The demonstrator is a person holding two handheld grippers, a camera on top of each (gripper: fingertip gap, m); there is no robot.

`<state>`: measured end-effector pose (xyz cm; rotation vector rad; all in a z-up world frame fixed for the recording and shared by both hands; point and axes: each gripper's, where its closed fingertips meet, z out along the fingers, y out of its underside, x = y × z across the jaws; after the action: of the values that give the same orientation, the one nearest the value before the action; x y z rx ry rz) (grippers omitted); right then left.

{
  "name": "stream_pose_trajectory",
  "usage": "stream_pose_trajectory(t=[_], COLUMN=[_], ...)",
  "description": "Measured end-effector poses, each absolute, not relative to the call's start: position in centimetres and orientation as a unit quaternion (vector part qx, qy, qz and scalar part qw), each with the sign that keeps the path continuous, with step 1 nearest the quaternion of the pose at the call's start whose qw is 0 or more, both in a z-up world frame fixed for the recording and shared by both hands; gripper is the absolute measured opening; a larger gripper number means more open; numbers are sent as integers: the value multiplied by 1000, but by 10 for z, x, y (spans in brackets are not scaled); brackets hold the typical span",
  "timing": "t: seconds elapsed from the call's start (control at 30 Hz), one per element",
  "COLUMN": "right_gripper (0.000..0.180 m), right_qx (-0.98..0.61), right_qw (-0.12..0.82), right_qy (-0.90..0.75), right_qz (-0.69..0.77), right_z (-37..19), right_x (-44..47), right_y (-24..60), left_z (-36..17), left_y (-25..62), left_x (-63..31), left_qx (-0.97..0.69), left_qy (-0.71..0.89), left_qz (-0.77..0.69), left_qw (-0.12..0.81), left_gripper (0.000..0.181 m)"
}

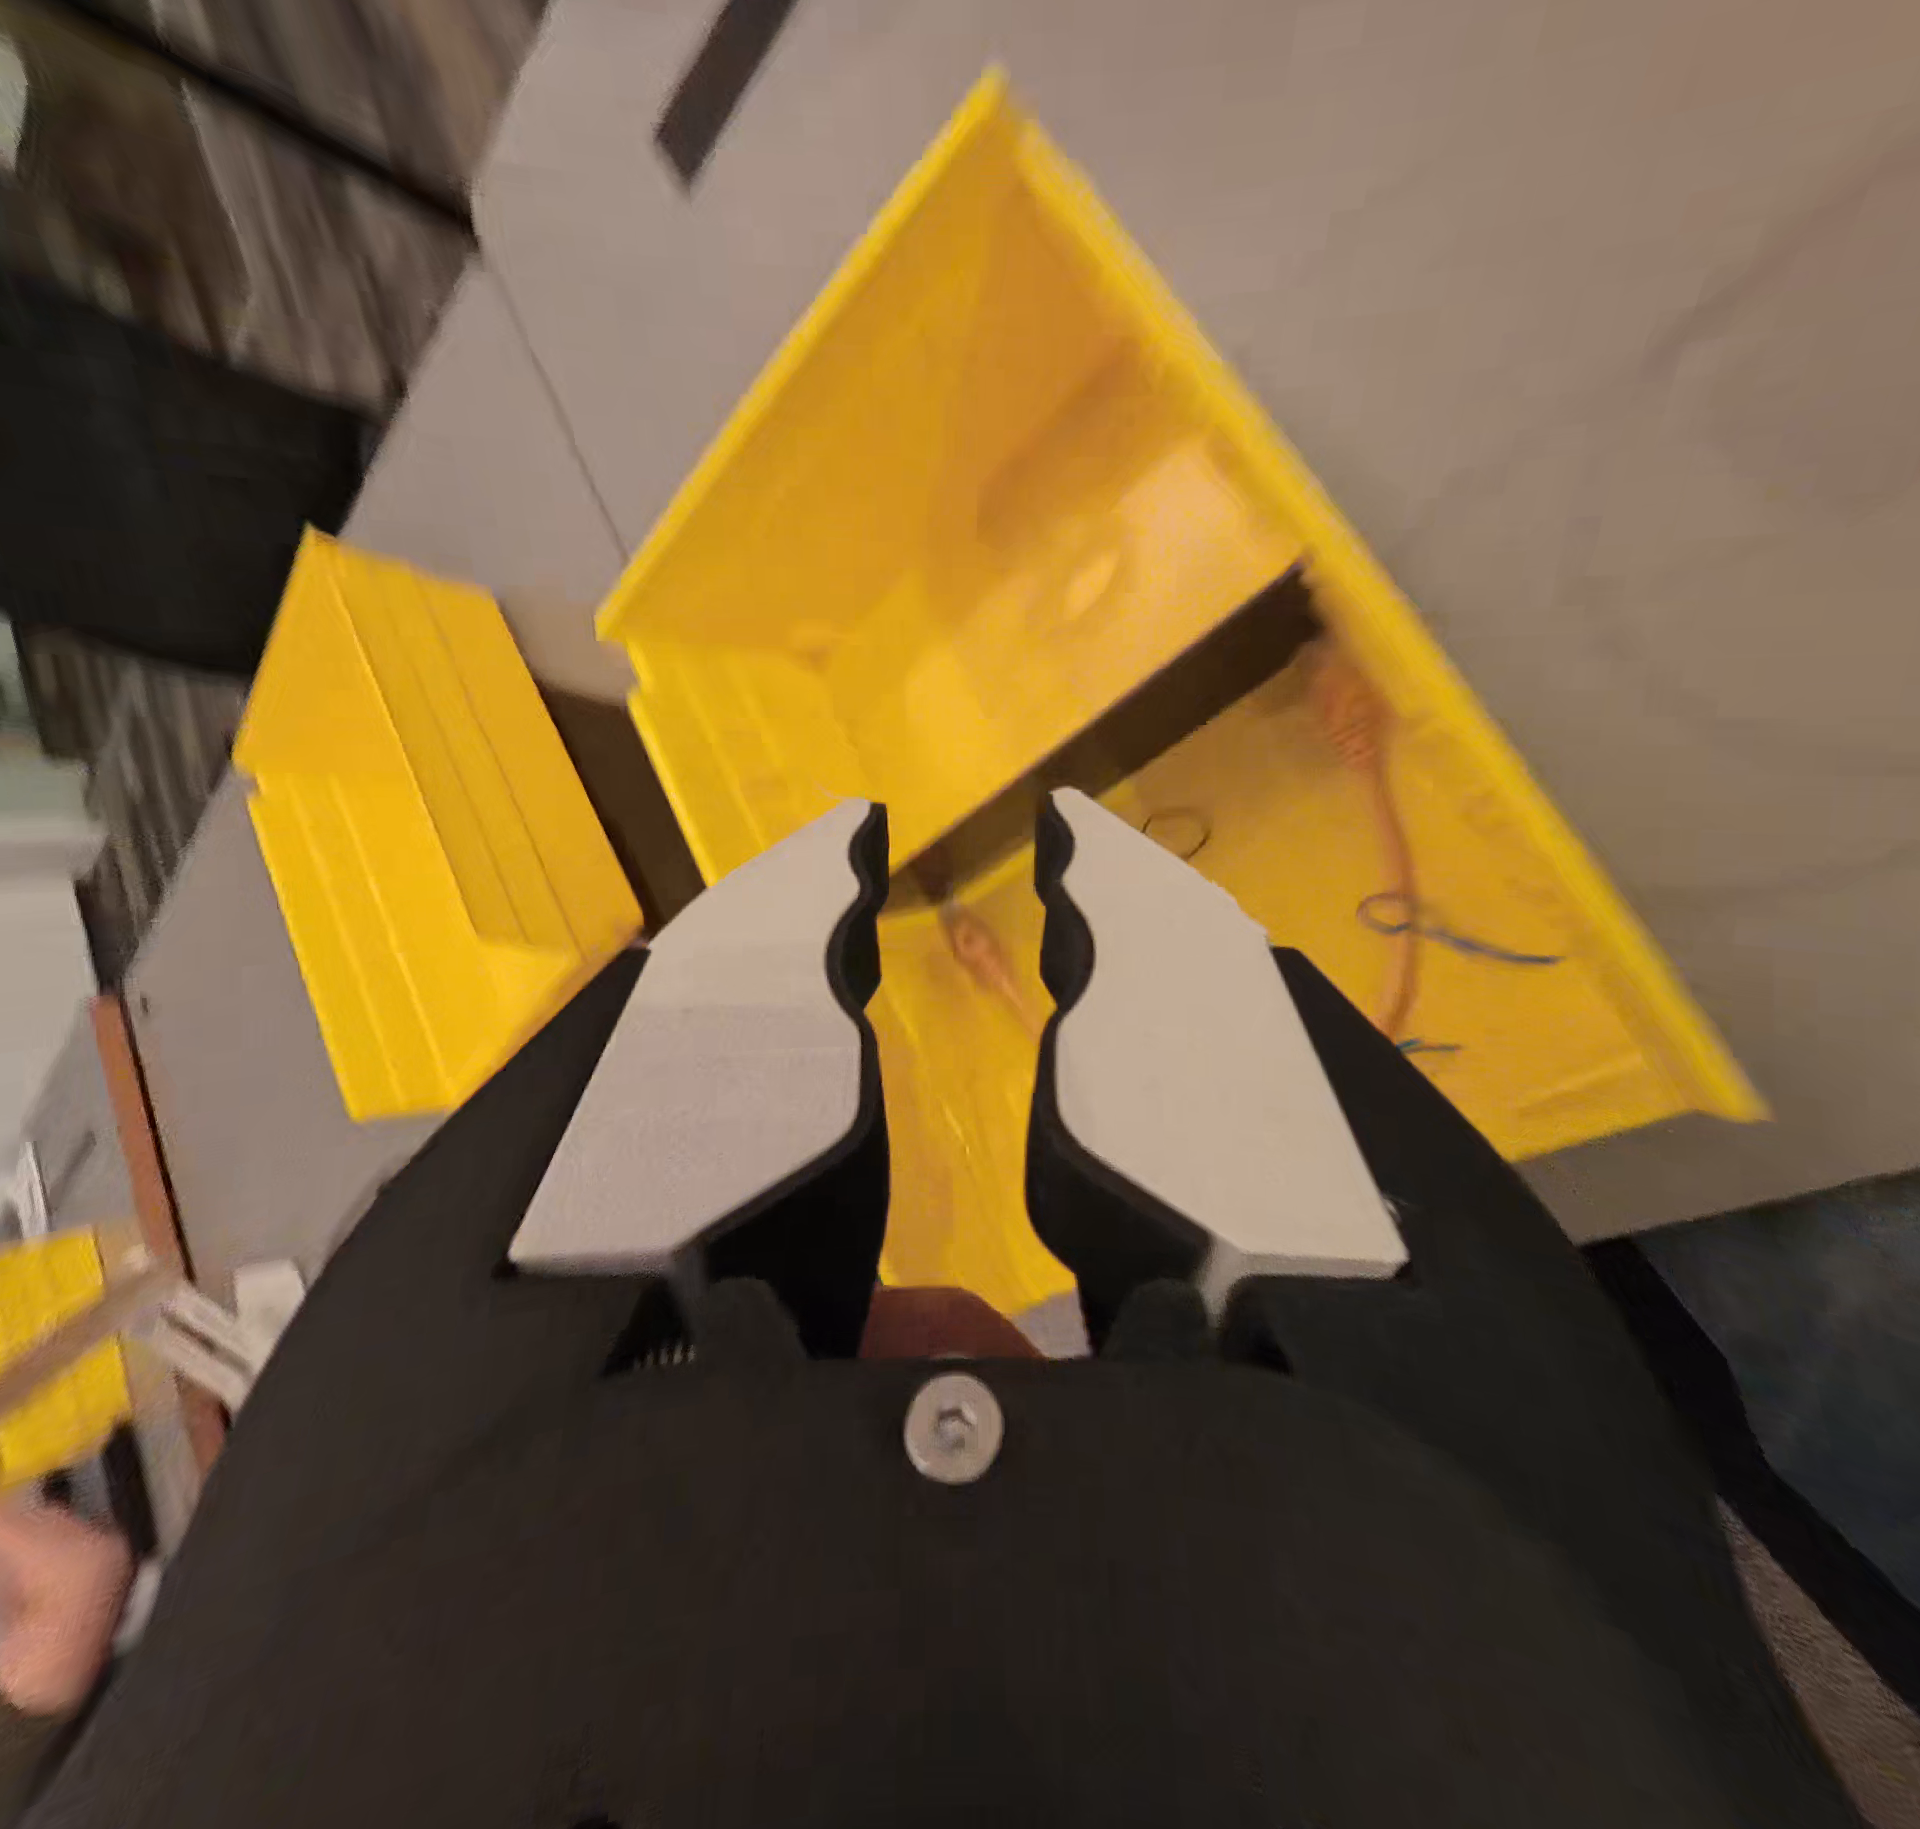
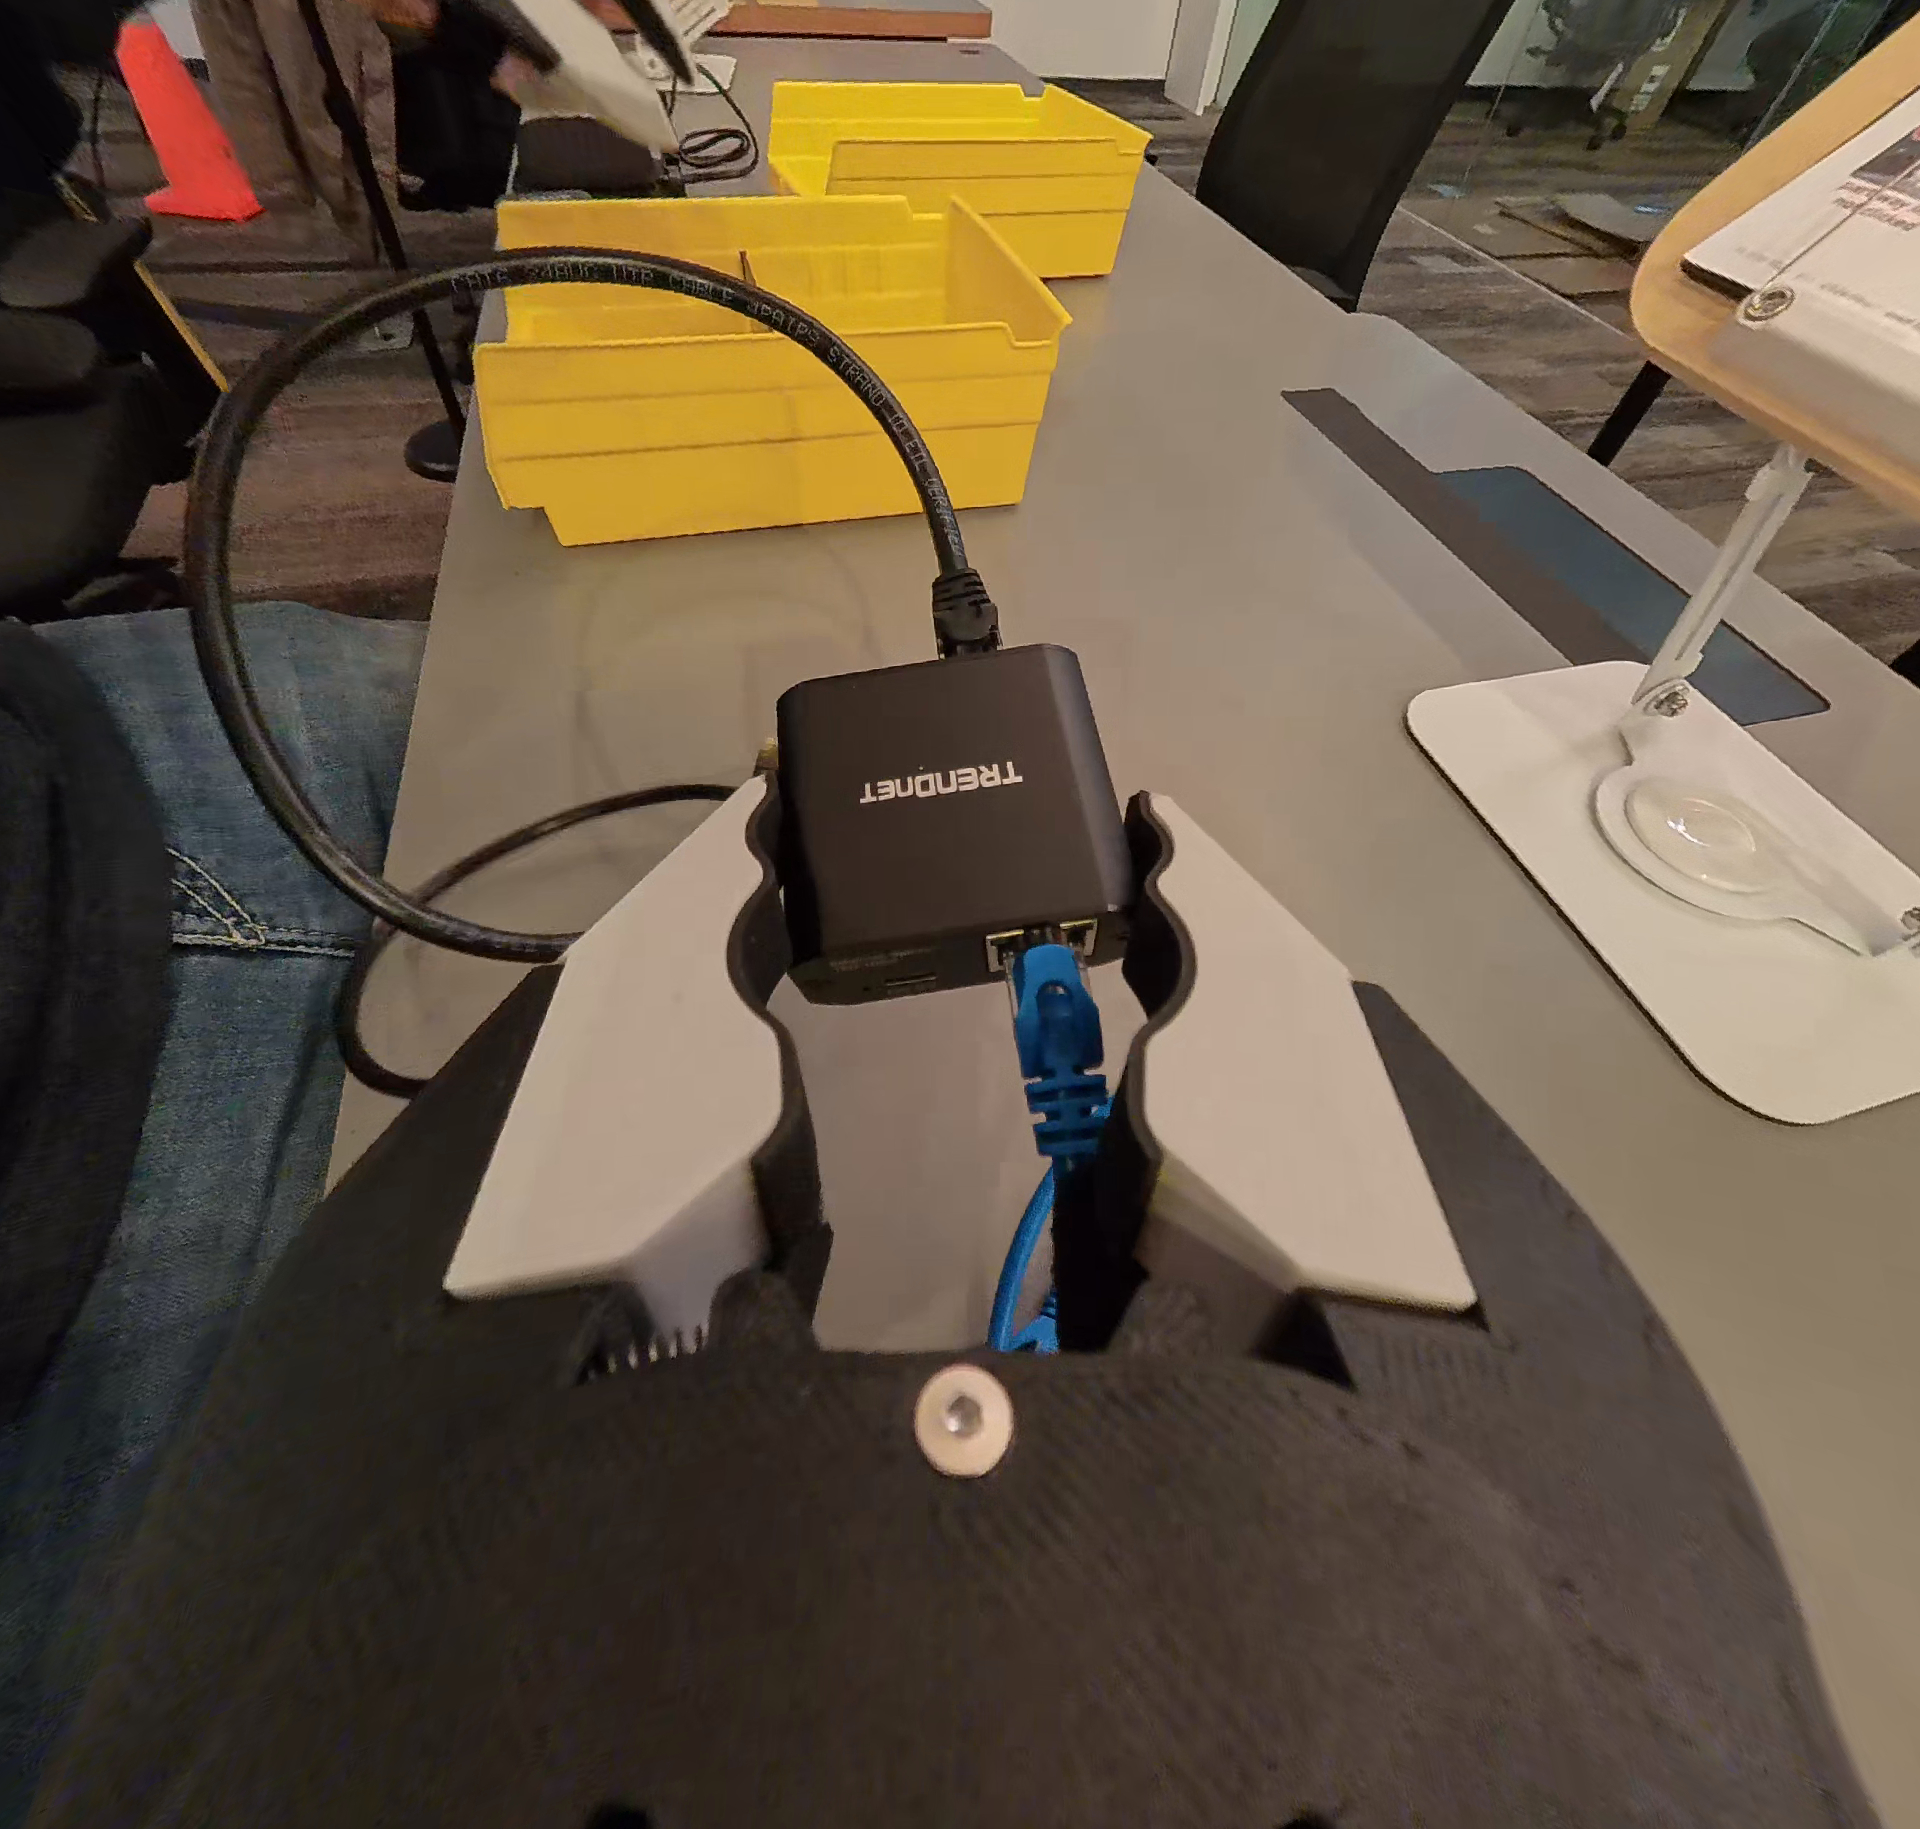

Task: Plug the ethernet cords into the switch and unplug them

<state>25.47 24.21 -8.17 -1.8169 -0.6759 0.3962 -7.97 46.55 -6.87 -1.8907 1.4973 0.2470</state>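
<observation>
The left gripper hangs above the near yellow bin, its fingers parted by a narrow gap with nothing between them. In the bin's front compartment lies an orange cord, curving from about one o'clock of the fingertips down toward three o'clock; a second orange plug end seems to sit right under the gap, though motion blur makes that hard to confirm. A smaller yellow bin stands at nine o'clock, just beside the first.

Moving right, the switch rests on the grey table between the tips of the right gripper. That gripper is spread wide, its pads flanking the switch's sides; I cannot tell whether they press it. A black cord is seated in the far face at twelve o'clock and loops away to nine o'clock. A blue ethernet cord is plugged into a near-face port, its long axis running straight back toward six o'clock, down the gripper's own centre line.

So the free port faces the right wrist, and the left gripper, well apart at eleven o'clock, is the one nearer the loose orange cord; likely it fetches that next.
</observation>
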Motion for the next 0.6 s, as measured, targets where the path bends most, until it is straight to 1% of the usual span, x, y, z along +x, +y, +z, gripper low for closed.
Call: stream_pose_trajectory(t=[0.2,0.3,0.4,0.43,0.47,0.5,0.57,0.6], right_gripper=[62,62,62,62,62,62,62,62], right_qx=[-764,-762,-760,-759,-758,-758,-758,-757], right_qw=[548,550,553,554,555,556,558,559], right_qy=[-293,-296,-295,-294,-292,-291,-289,-288], right_qz=[172,172,173,174,176,176,177,178], right_z=[-82,-80,-80,-79,-80,-80,-81,-81], right_x=[247,246,247,248,248,249,250,251], right_y=[241,239,238,238,237,237,237,236], left_z=[-171,-203,-217,-225,-227,-225,-229,-228], left_y=[497,510,520,517,518,523,528,530], left_x=[-155,-173,-174,-176,-178,-179,-183,-183], left_qx=[-804,-843,-862,-869,-865,-856,-864,-866], left_qy=[509,459,427,426,430,433,415,411], left_qz=[165,156,141,145,163,185,186,182], left_qw=[259,233,232,205,201,212,218,218], left_gripper=[27,27,22,22,16,19,9,9])
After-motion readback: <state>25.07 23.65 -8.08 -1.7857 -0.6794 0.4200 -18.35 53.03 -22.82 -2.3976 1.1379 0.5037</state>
